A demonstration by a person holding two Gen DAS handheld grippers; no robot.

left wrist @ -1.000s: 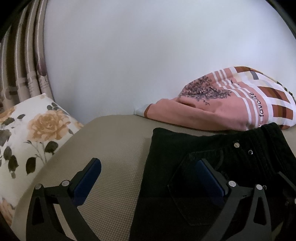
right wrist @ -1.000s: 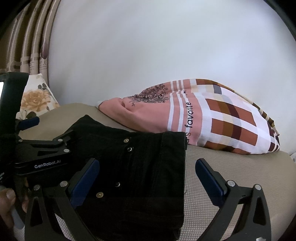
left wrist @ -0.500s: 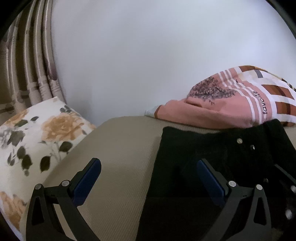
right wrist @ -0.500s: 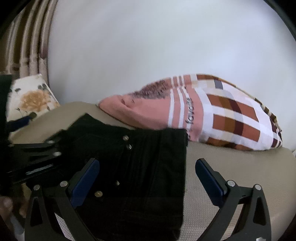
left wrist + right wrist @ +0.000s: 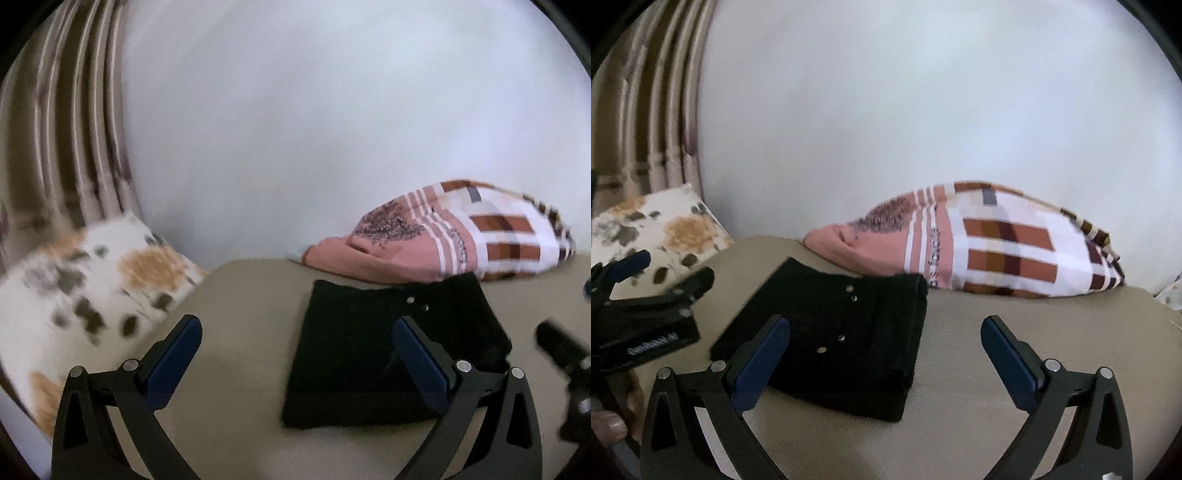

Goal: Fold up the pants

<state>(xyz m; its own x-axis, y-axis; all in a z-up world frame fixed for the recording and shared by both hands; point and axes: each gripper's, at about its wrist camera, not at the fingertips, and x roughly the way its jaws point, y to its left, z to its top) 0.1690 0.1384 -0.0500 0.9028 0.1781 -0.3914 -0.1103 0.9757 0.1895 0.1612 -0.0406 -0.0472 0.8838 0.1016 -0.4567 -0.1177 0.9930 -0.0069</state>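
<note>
Beige bed surface (image 5: 240, 295) carries the folded black pants (image 5: 388, 354), long axis toward twelve o'clock and the patterned pillow (image 5: 997, 243), while left gripper (image 5: 295, 354) and right gripper (image 5: 886, 350) hover spread, empty.

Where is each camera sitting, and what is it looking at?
Left wrist: sits on the left gripper, jaws open, facing the folded black pants and the floral pillow.
Right wrist: sits on the right gripper, jaws open, facing the pants; a fingertip shows.
Both see the pants and the pink plaid pillow.
</note>
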